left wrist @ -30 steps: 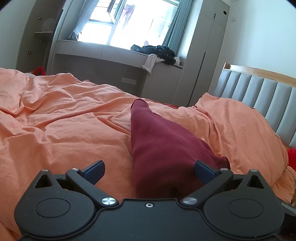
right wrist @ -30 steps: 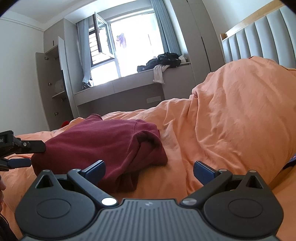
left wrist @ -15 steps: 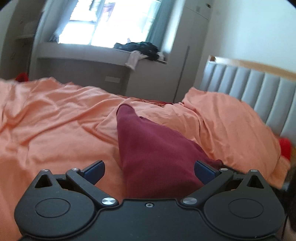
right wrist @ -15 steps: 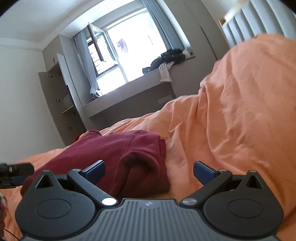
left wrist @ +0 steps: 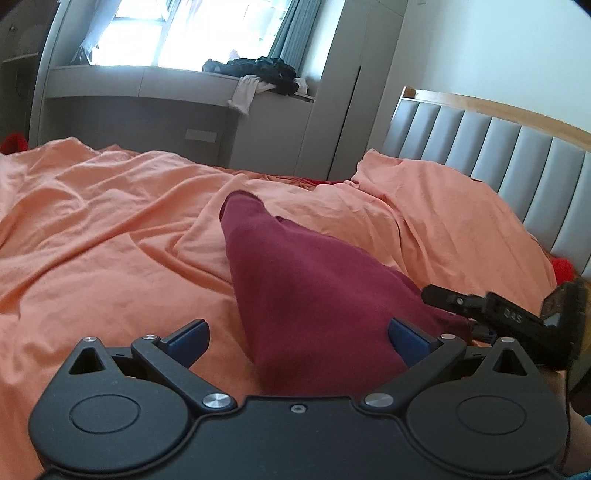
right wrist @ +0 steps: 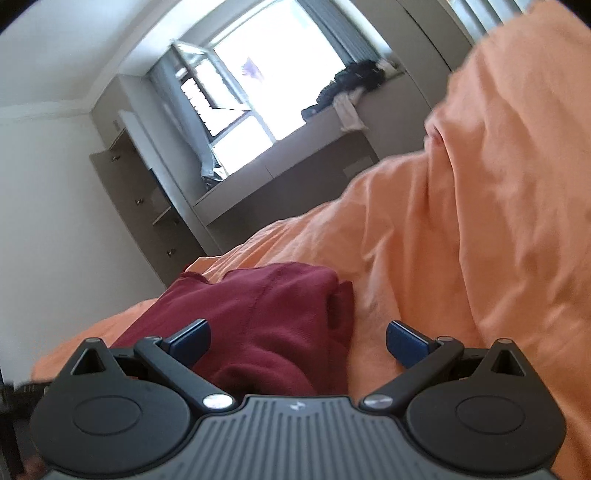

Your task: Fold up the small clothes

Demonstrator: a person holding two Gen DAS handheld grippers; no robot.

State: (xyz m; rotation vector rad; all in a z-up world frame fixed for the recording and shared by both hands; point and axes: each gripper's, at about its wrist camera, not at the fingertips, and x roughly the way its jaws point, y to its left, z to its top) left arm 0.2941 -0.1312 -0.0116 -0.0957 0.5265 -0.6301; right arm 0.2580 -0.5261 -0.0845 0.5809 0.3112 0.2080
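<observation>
One maroon garment (left wrist: 317, 295), long axis toward window (left wrist: 147, 33).

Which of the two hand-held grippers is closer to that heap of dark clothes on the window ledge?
Neither is close. The dark clothes lie far across the room, while the left hand-held gripper and the right hand-held gripper are both down at the maroon garment.

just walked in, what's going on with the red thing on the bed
A person holding a claw in each hand is folding a dark red garment on an orange bedsheet. The garment lies in a folded bundle. The left claw and right claw are both open beside it, gripping nothing.
</observation>
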